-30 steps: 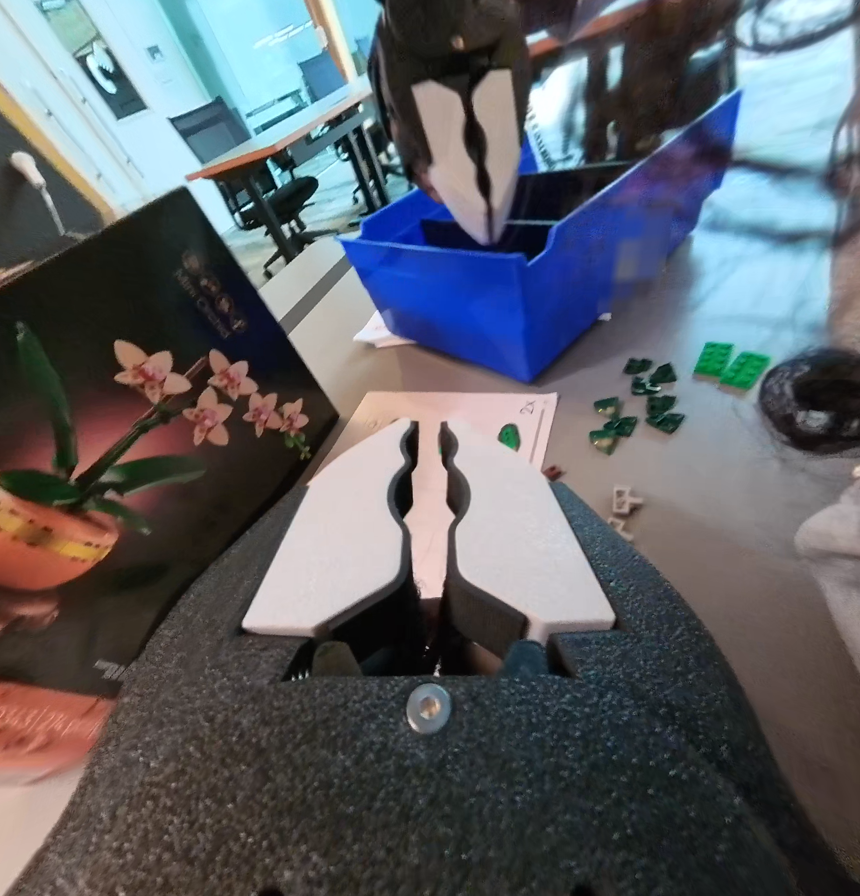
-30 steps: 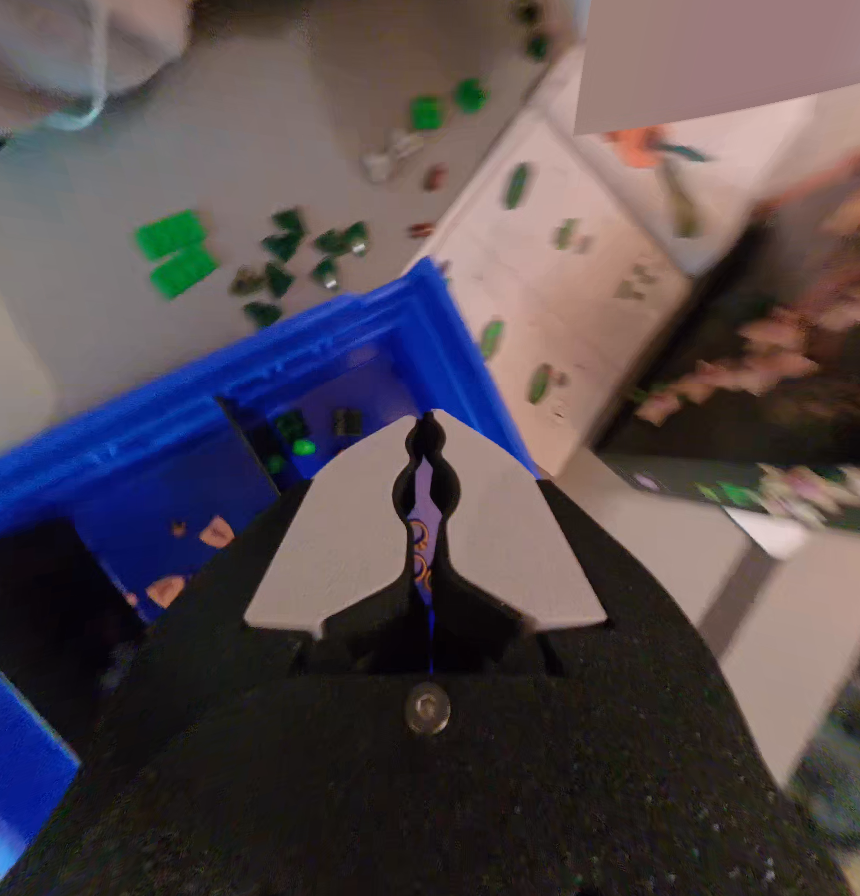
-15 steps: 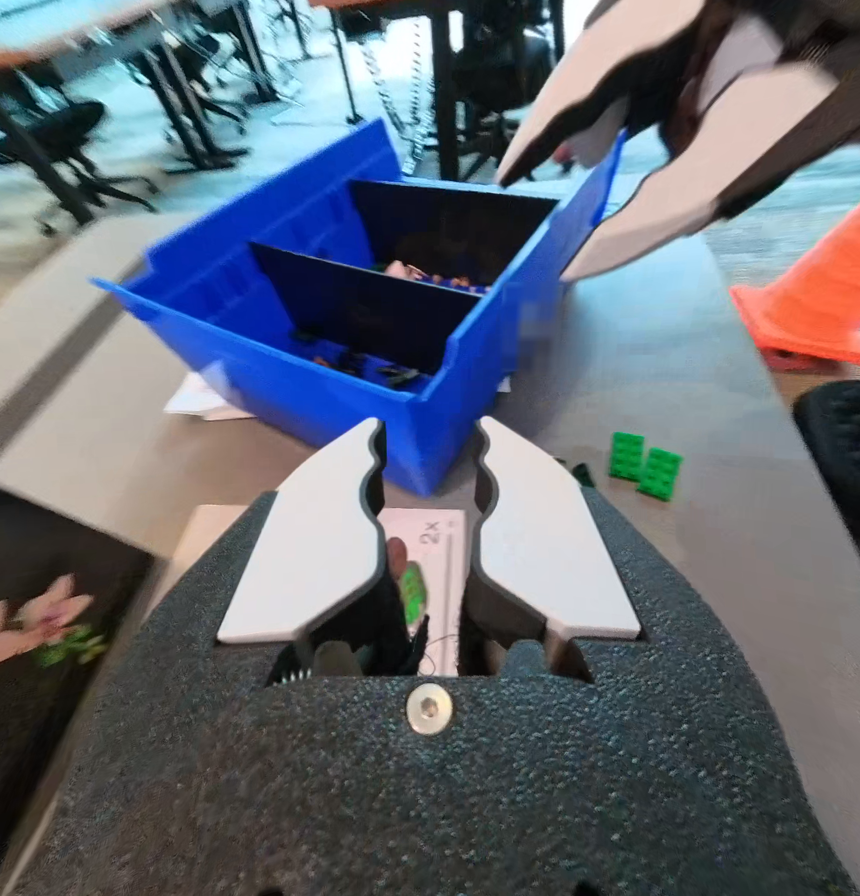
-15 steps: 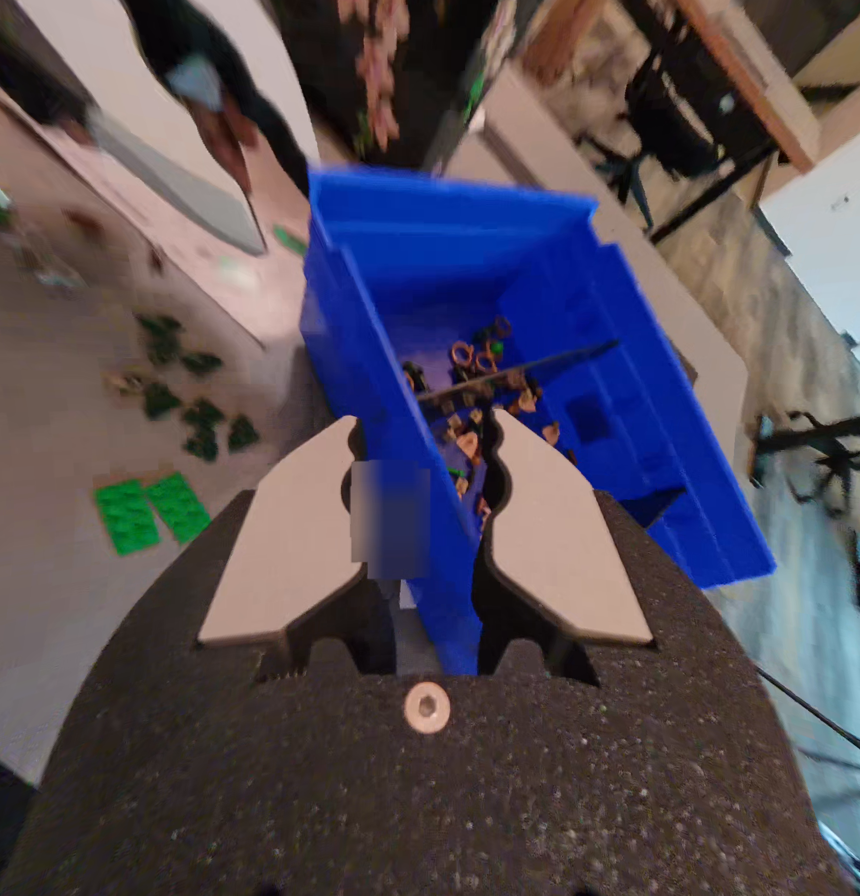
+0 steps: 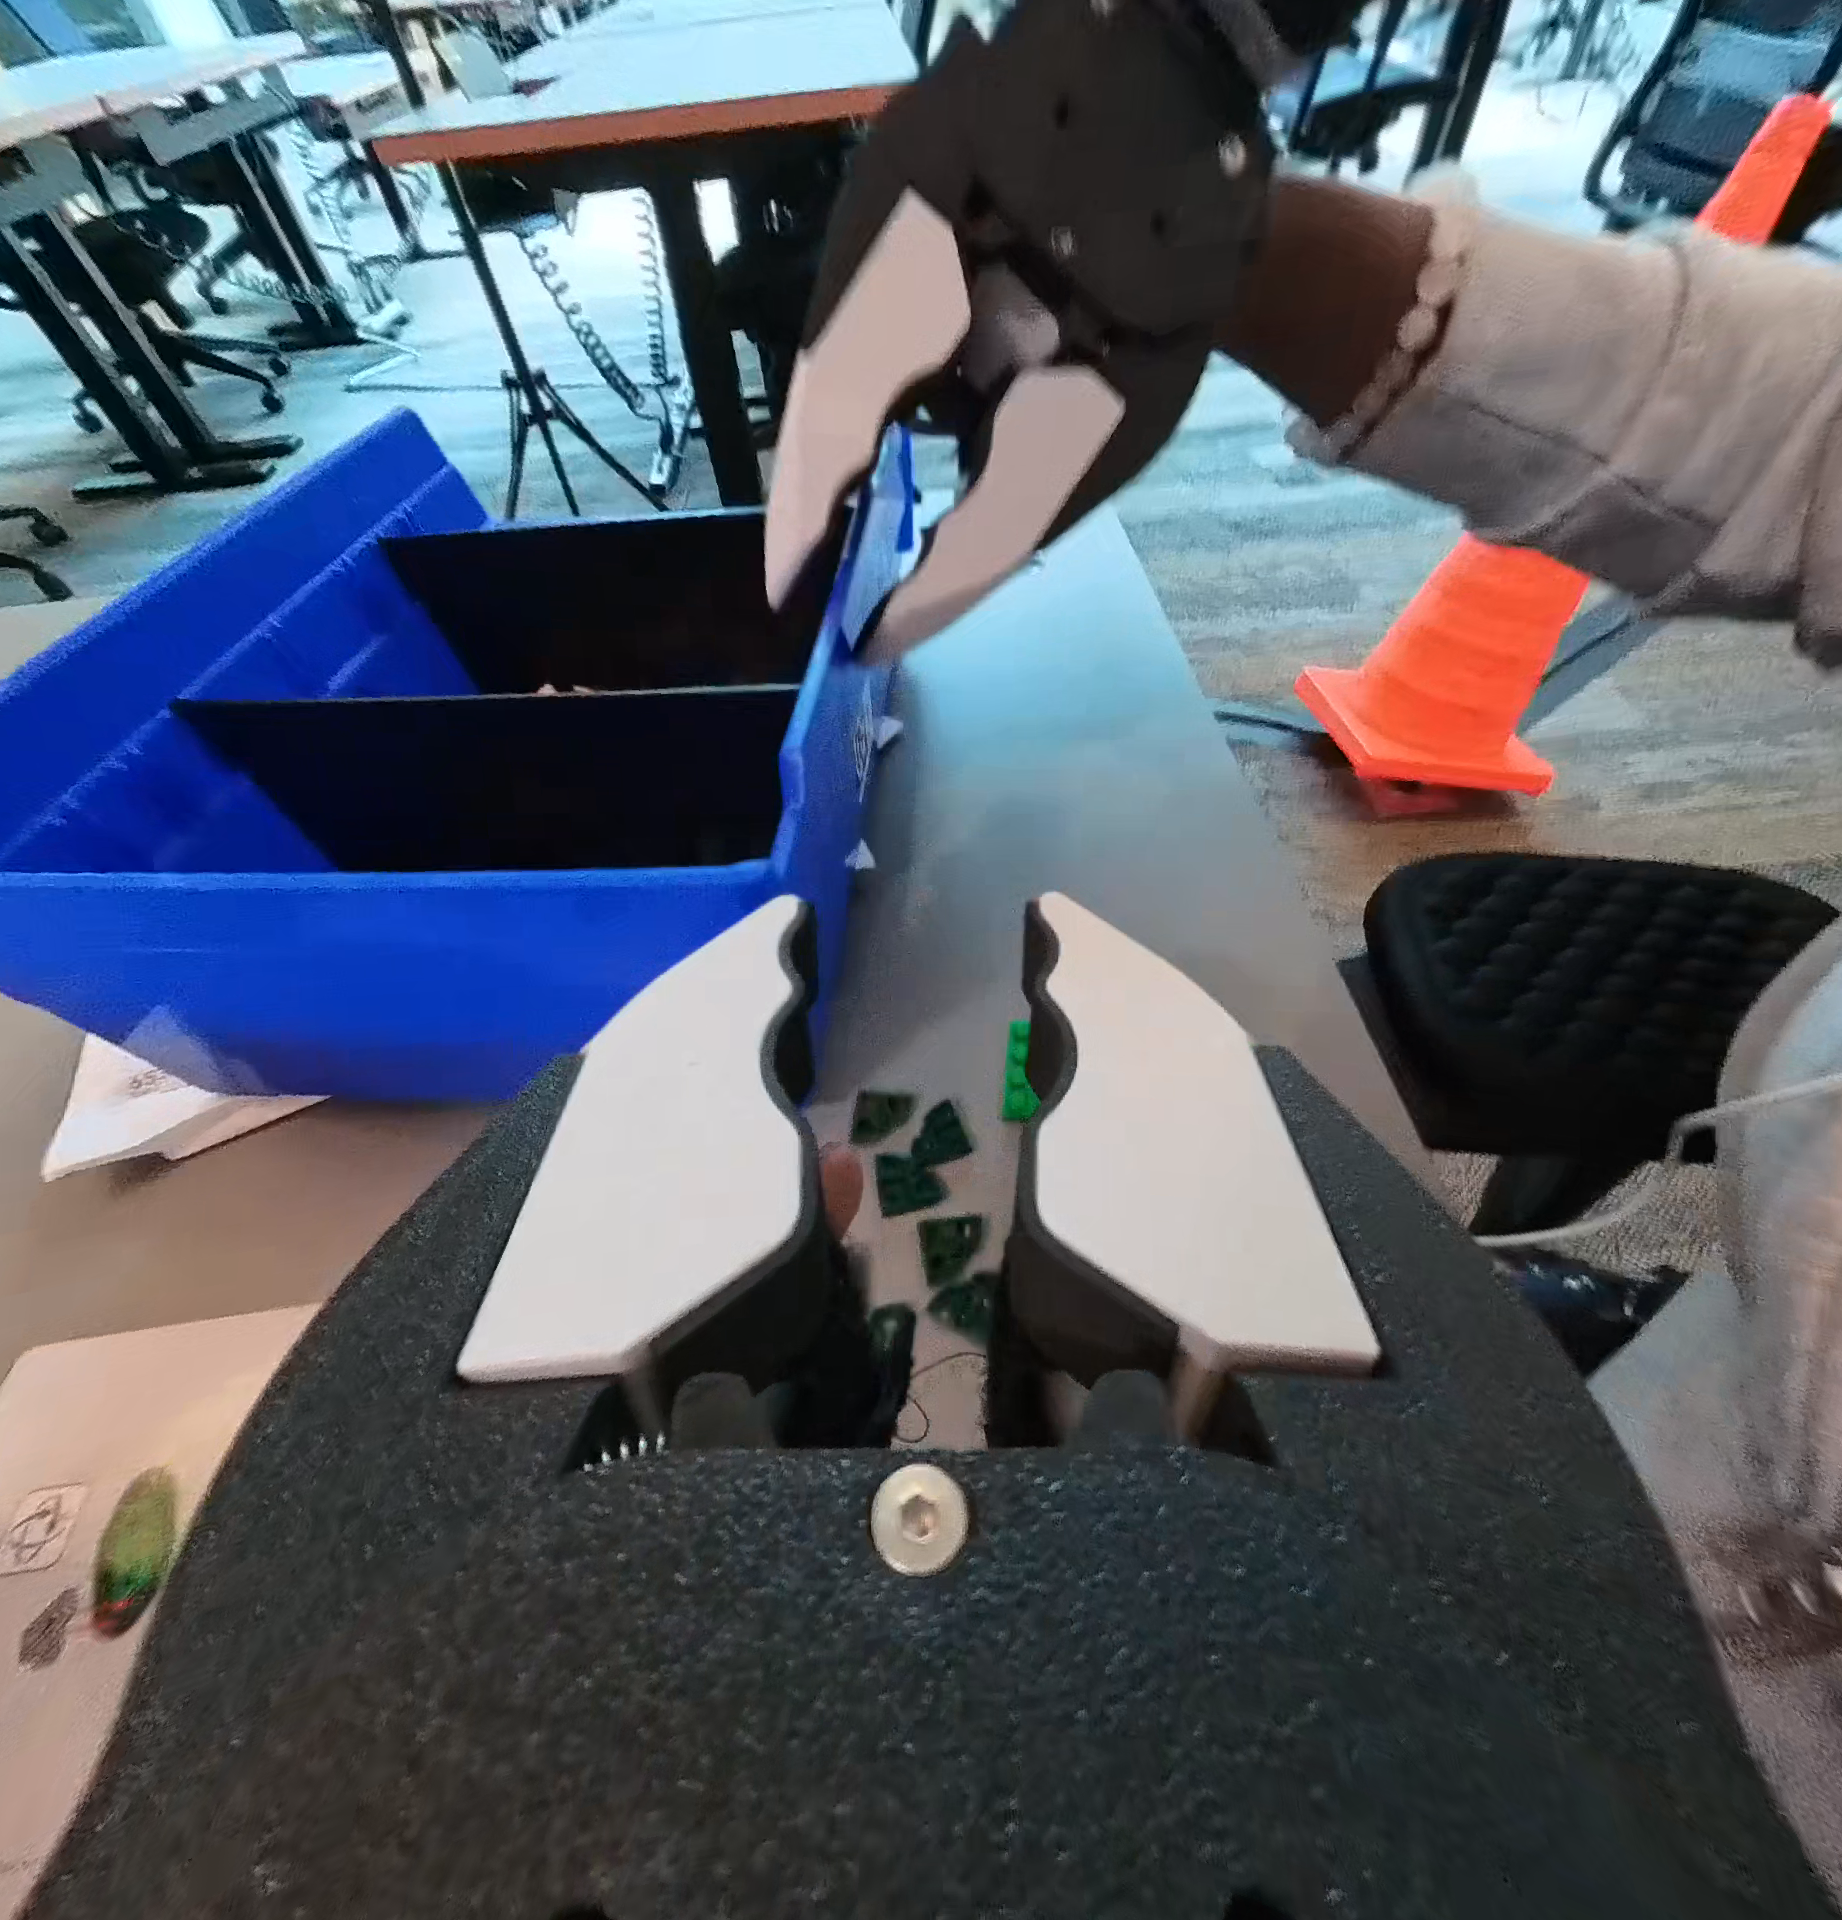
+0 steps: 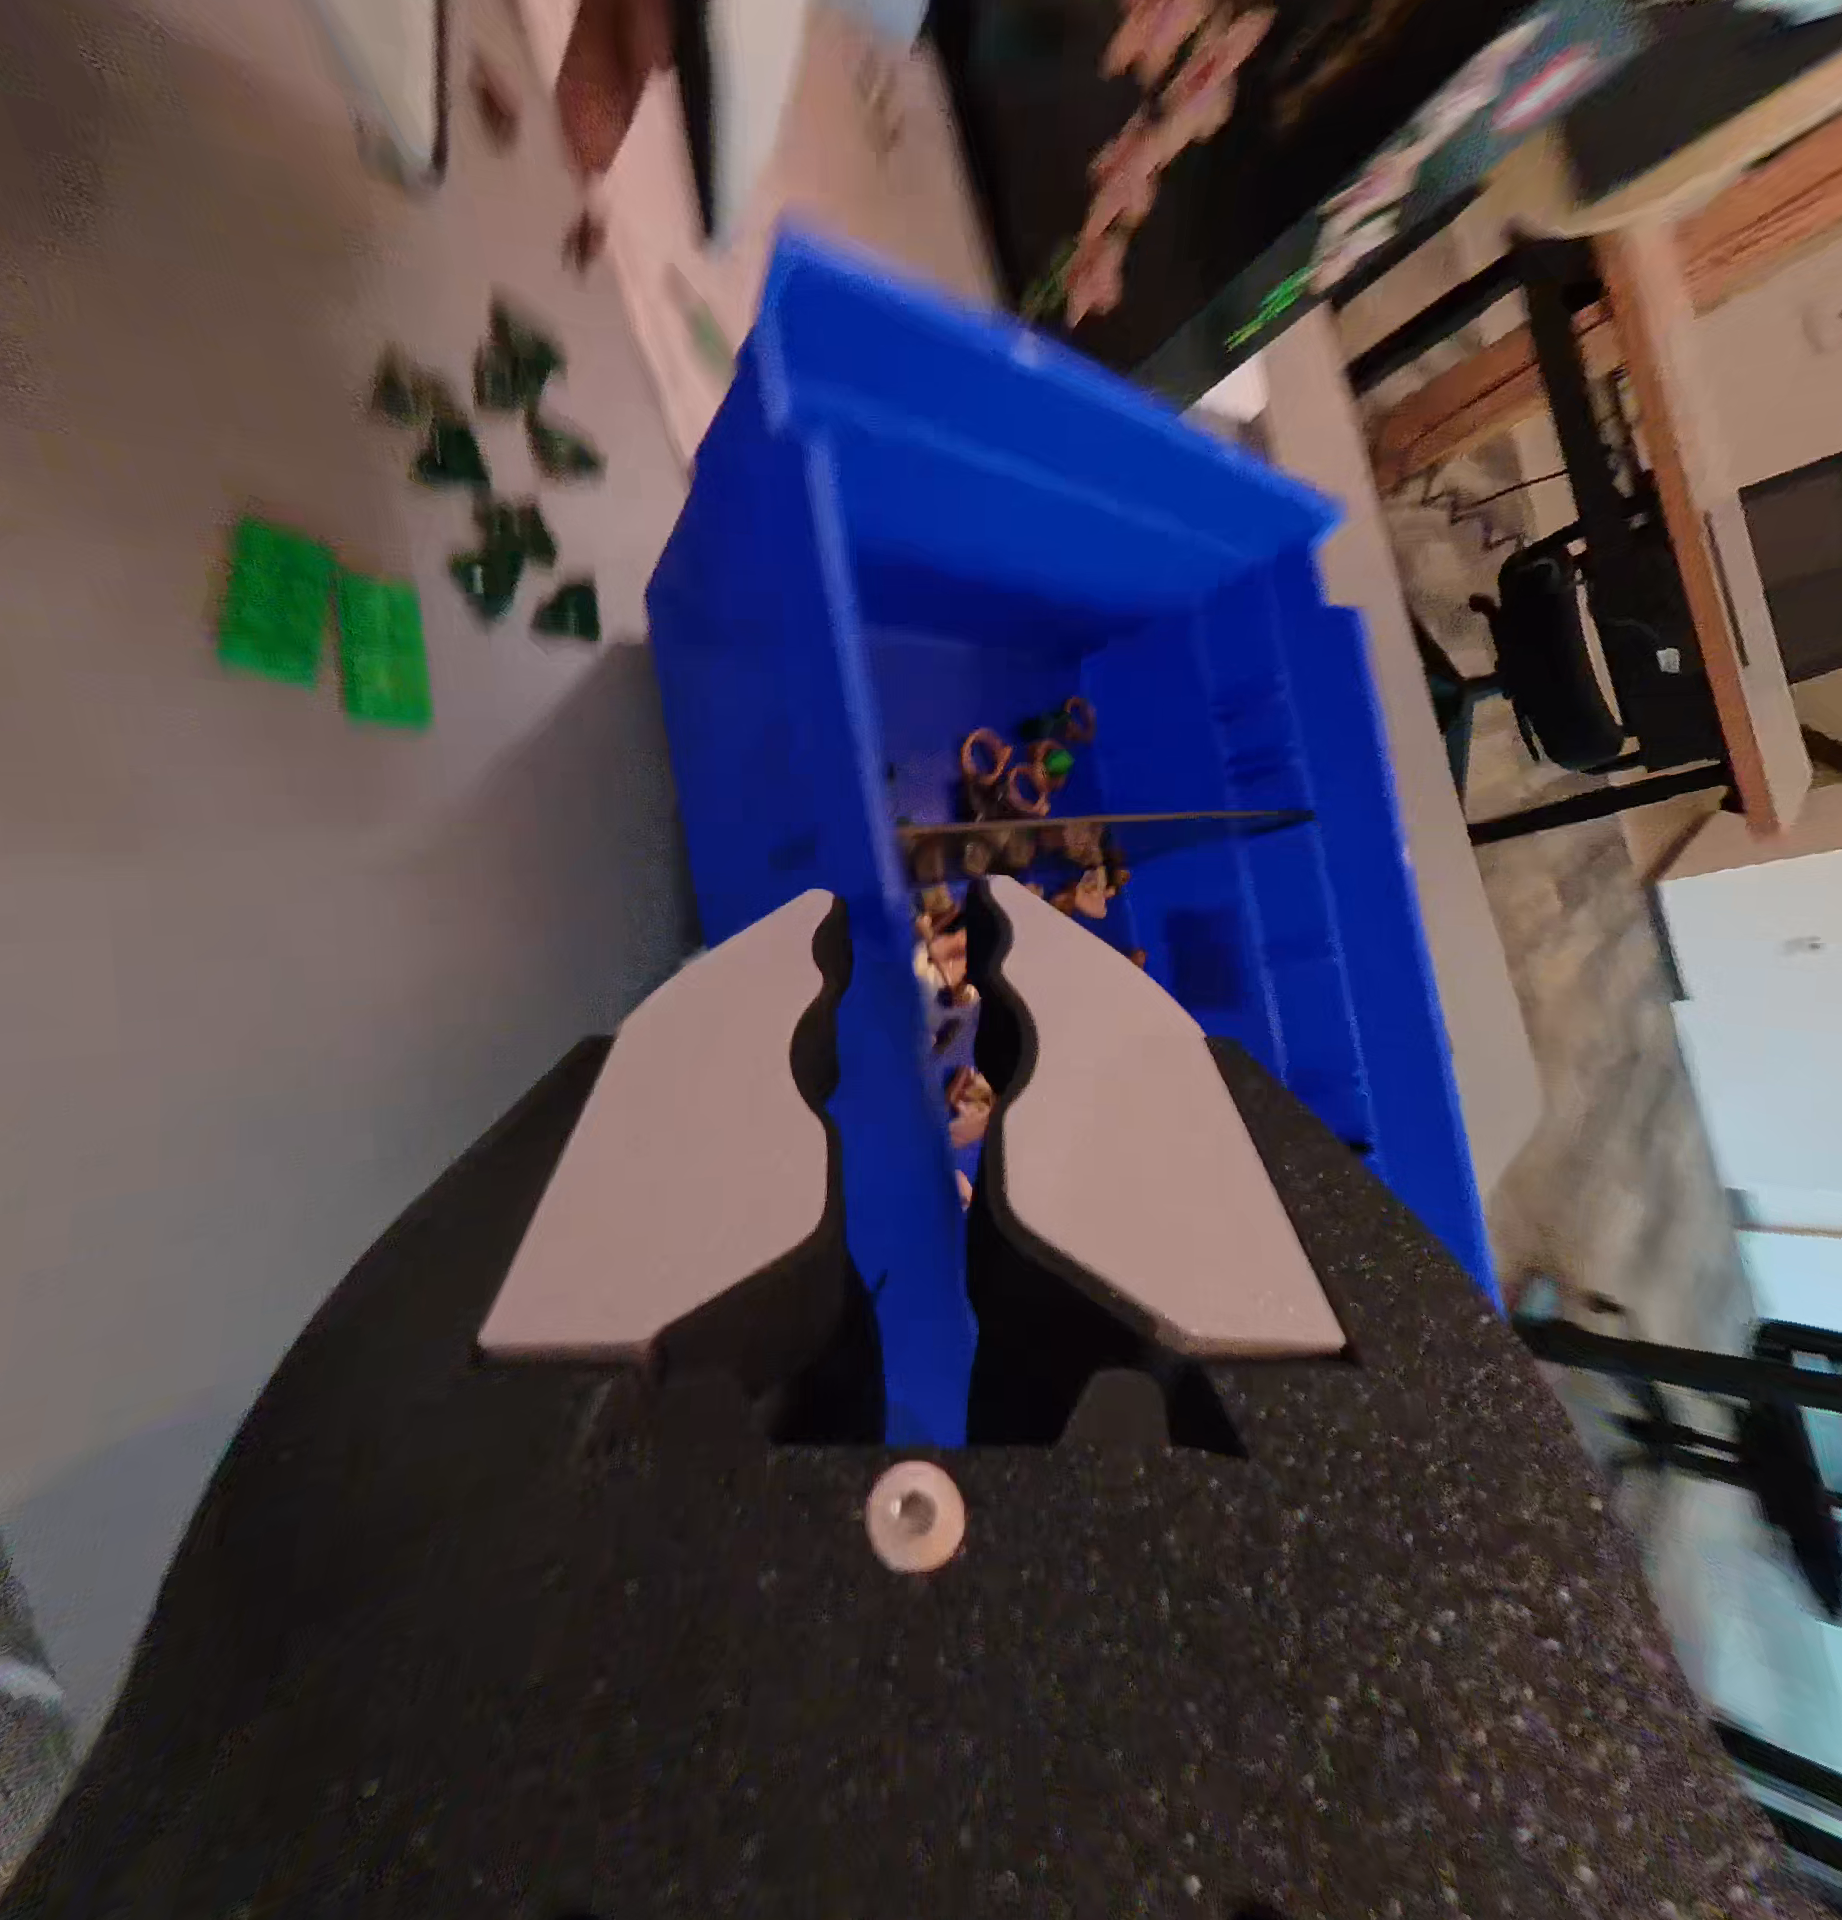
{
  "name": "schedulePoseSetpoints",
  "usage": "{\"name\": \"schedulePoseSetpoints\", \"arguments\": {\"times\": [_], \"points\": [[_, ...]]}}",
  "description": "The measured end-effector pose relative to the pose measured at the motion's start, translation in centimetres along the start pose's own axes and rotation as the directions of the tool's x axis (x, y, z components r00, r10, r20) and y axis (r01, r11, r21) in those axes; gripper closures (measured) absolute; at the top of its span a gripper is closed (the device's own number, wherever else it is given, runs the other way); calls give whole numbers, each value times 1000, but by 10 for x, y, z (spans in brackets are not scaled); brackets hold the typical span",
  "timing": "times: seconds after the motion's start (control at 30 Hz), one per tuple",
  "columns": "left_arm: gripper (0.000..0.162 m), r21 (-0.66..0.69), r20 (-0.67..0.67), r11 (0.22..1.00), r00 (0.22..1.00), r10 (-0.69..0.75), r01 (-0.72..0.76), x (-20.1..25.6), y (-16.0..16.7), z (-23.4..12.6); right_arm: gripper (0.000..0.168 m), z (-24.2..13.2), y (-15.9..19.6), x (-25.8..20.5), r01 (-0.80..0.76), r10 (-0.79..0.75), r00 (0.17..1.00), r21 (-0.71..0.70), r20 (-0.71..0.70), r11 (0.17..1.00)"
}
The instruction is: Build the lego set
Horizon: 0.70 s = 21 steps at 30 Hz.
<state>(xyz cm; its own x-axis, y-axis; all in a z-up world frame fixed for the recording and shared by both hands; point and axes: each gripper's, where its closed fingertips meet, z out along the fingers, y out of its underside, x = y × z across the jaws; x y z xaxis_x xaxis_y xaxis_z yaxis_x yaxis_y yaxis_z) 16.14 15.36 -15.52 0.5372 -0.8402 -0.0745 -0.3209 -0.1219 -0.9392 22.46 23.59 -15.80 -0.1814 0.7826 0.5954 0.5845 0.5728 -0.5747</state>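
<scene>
A blue bin (image 5: pixel 377 987) with black dividers stands on the grey table; small tan and brown lego pieces (image 6: pixel 1021 779) lie inside it. My right gripper (image 6: pixel 909 896) straddles the bin's side wall with one finger inside and one outside, jaws close against the wall. It also shows in the left wrist view (image 5: pixel 844 613) at the bin's far right corner. My left gripper (image 5: pixel 917 914) is open and empty, just right of the bin's near corner. It is above several dark green pieces (image 5: pixel 927 1143) and a bright green plate (image 5: pixel 1019 1070).
Two bright green plates (image 6: pixel 325 623) and dark green pieces (image 6: pixel 491 520) lie on the table beside the bin. An instruction sheet (image 5: pixel 65 1558) lies at lower left, with white paper (image 5: pixel 148 1101) under the bin. An orange cone (image 5: pixel 1457 665) and black chair seat (image 5: pixel 1582 997) are beyond the table's right edge. The left gripper's tips are roughly 11 cm from the right gripper's.
My left gripper swung right from the set's box to the bin's corner and opened wide. My right gripper opened, dropped over the bin's side wall, and its jaws narrowed on it.
</scene>
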Motion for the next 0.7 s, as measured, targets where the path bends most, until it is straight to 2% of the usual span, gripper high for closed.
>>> {"name": "schedulePoseSetpoints", "arguments": {"times": [0.07, 0.13, 0.23, 0.3, 0.37, 0.4, 0.43, 0.5, 0.57, 0.6, 0.67, 0.7], "points": [[125, -27, 36, 999, 999, 36, -35, -1, 4, -13, 146, -24, -24, 18, -184, 185, 983, 193, 9, 964], [126, -14, 108, 998, 992, 61, -60, -9, 7, -33, 153, -43, -48, 43, -324, 333, 942, 336, 34, 884], [139, -15, 251, 989, 957, 145, -146, -44, 1, -56, 152, -39, -61, 59, -433, 442, 896, 332, 54, 838], [153, -54, 252, 983, 951, 182, -174, -66, -12, -59, 150, -30, -63, 59, -451, 481, 877, 381, 19, 807], [153, -82, 140, 974, 965, 222, -212, -74, -31, -51, 149, -25, -57, 61, -417, 512, 855, 489, -74, 767], [146, -106, 50, 961, 964, 262, -255, -72, -40, -44, 149, -24, -51, 61, -405, 535, 838, 535, -108, 741], [124, -139, -36, 938, 948, 315, -317, -72, -46, -36, 151, -24, -45, 59, -414, 563, 819, 569, -108, 711], [106, -220, -157, 849, 876, 456, -481, -83, -52, -16, 153, -26, -35, 56, -475, 634, 771, 611, -59, 634], [104, -284, -298, 728, 779, 551, -624, -90, -54, 8, 154, -31, -27, 55, -494, 660, 750, 626, -44, 603], [106, -306, -394, 685, 743, 542, -662, -87, -52, 19, 154, -34, -24, 56, -481, 654, 754, 628, -59, 612], [117, -351, -580, 628, 688, 437, -695, -76, -42, 36, 154, -46, -17, 62, -454, 657, 747, 643, -102, 616], [127, -377, -650, 608, 668, 364, -698, -71, -34, 42, 155, -54, -14, 69, -446, 673, 731, 669, -111, 595]]}}
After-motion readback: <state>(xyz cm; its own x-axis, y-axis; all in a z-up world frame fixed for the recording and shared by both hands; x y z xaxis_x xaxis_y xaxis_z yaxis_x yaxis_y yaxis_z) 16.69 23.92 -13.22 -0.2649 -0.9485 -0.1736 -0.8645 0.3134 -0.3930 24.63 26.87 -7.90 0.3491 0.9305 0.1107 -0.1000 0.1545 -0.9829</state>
